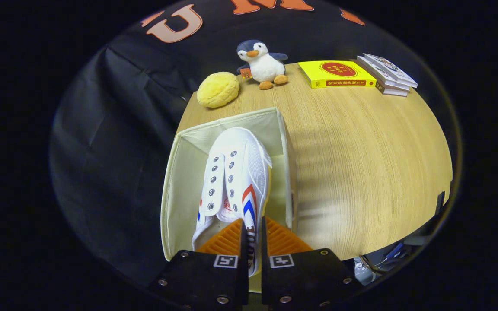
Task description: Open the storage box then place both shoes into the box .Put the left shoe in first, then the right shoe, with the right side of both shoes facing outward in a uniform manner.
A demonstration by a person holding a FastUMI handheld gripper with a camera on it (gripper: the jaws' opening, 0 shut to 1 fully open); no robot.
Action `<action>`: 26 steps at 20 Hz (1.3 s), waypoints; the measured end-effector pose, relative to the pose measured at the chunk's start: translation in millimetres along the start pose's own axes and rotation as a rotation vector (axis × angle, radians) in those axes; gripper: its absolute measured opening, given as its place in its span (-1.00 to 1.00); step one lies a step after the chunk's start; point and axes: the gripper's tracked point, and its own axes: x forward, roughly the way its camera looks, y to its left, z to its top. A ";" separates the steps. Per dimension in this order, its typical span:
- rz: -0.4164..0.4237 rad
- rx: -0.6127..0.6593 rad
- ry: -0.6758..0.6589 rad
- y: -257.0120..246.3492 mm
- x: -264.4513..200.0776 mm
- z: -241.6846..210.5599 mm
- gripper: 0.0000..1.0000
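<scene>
A white canvas shoe point(236, 172) with red and blue side stripes and metal eyelets hangs toe-forward over the open cream fabric storage box point(180, 172). My gripper point(252, 235) is shut on the shoe's right side wall near the heel, one finger inside the shoe opening and one outside. The shoe's toe points toward the box's far wall, and its striped side faces right. The box stands at the table's left edge with its inside walls showing. I cannot tell whether the shoe touches the box floor.
On the wooden table point(361, 164) beyond the box lie a yellow round plush point(218, 89), a penguin plush point(262, 64), a yellow book point(335, 74) and a stack of books point(388, 74). Black cloth hangs left of the table.
</scene>
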 end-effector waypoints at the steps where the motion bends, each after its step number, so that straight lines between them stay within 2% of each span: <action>1: 0.006 -0.003 -0.005 3.4 -1.4 1.3 -0.54; 3: 0.044 0.004 -0.047 12.1 -10.1 12.2 -0.22; 7: 0.073 -0.012 -0.165 3.9 -36.6 51.2 -0.19; 9: 0.084 -0.027 -0.227 -5.5 -49.7 68.2 -0.11; 12: 0.095 -0.034 -0.313 -25.2 -67.8 89.4 0.22; 13: 0.098 -0.040 -0.343 -31.9 -73.8 96.9 0.39; 17: 0.102 -0.091 -0.470 -59.9 -104.0 123.7 0.75; 21: 0.121 -0.156 -0.671 -88.6 -144.1 158.8 0.94; 26: 0.077 -0.198 -0.867 -140.9 -191.6 189.8 0.96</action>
